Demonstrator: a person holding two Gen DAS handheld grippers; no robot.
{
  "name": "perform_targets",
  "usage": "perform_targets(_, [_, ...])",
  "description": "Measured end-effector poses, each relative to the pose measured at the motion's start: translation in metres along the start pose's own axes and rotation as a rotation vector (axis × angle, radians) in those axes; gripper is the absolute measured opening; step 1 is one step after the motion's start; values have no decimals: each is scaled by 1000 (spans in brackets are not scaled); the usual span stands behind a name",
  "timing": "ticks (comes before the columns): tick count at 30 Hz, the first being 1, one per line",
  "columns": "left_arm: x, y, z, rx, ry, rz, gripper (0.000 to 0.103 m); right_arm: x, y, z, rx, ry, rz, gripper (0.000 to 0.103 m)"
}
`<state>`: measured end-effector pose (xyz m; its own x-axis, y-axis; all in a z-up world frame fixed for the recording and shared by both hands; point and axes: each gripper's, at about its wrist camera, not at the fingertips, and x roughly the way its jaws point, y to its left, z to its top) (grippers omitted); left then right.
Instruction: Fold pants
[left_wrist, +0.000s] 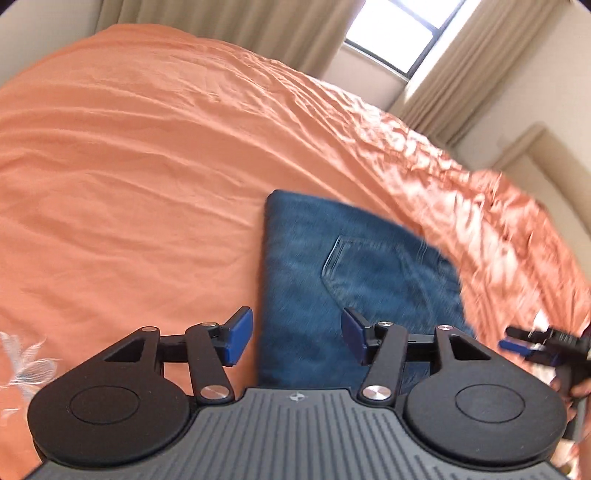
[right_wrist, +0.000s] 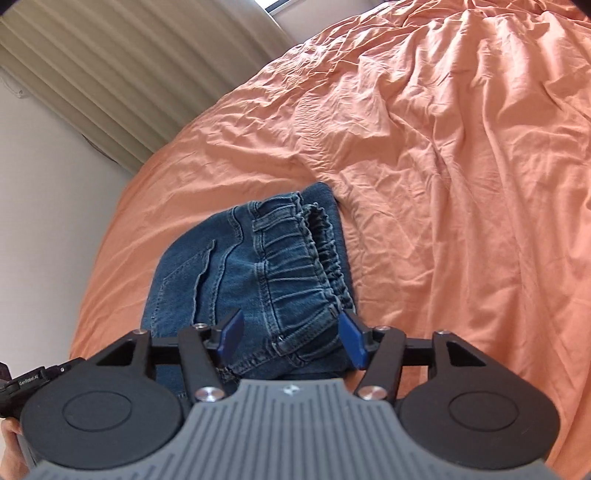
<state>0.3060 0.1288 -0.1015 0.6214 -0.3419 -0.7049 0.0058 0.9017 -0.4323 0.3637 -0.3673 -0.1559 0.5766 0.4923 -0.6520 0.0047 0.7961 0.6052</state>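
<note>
Blue denim pants (left_wrist: 354, 273) lie folded into a compact rectangle on the orange bed sheet (left_wrist: 147, 166), back pocket up. My left gripper (left_wrist: 297, 338) is open and empty, just above the near edge of the fold. In the right wrist view the pants (right_wrist: 258, 266) show their elastic waistband (right_wrist: 295, 258) on top. My right gripper (right_wrist: 291, 341) is open, its blue pads on either side of the waistband's near corner without clamping it. The right gripper also shows in the left wrist view (left_wrist: 532, 343) at the far right.
The wrinkled orange sheet (right_wrist: 461, 166) covers the whole bed. Beige curtains (right_wrist: 129, 74) and a window (left_wrist: 402, 33) stand behind the bed, with a pale wall (right_wrist: 48, 177) beside it. A floral print (left_wrist: 22, 362) marks the sheet at the near left.
</note>
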Motion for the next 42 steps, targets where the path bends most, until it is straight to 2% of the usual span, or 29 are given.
perform_targets(6, [48,19,7,-133,36,-40,69,38,-20,21,56,51,25,59])
perform_targets(10, [77,31,7,-170,76,-36,70,66,-37,31,95,80,38,59])
perform_targets(14, [106,36,8,-170,132,-38,70,94,-53,37,129,119,69,60])
perform_targets(20, [130,36,15,-115,139,-63,69,124,-83,42,262,134,210,59])
perform_targets(25, [132,39,21,-60,145,-87,66,140,-81,49,247,142,246,57])
perform_targets(28, [132,36,23,-31,145,-94,54,142,-77,53,213,148,242,48])
perform_targets(32, [129,30,25,-21,143,-93,43,138,-65,55,177,142,201,39])
perform_targets(37, [116,22,28,-11,118,-69,14,125,-35,61,94,125,126,27])
perform_targets(42, [93,6,32,34,90,-55,8,97,2,66,17,85,86,20])
